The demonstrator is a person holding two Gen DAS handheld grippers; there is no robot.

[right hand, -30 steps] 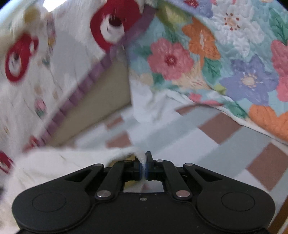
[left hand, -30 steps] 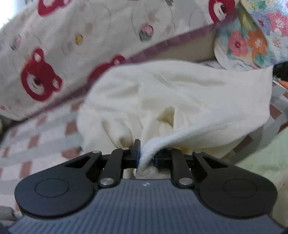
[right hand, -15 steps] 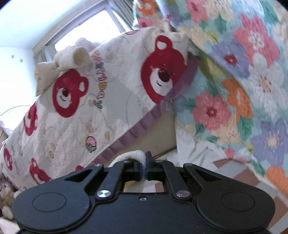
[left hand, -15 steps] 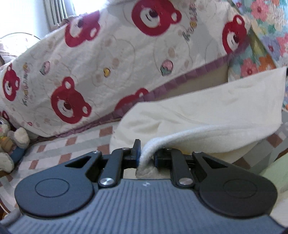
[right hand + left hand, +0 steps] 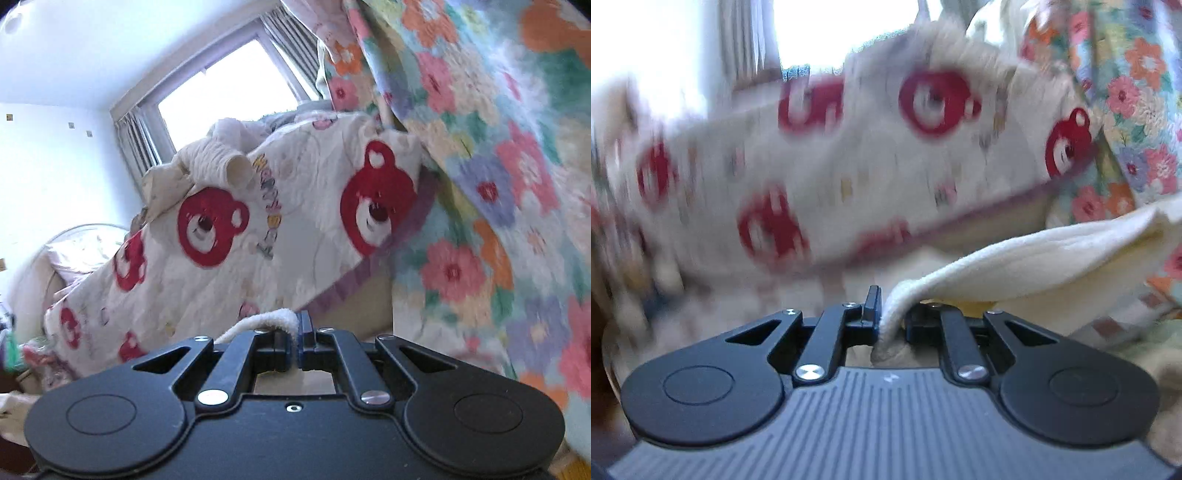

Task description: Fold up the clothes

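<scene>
While my left tool (image 5: 890, 317) pinches the cream garment (image 5: 1034, 258) by its fluffy edge, the cloth spreads up and rightward from the jaws, lifted before the bear-print quilt (image 5: 868, 166). My right tool (image 5: 295, 339) is clamped narrow on another edge of the cream garment (image 5: 262, 321), which trails left, beside the floral quilt (image 5: 498, 203).
</scene>
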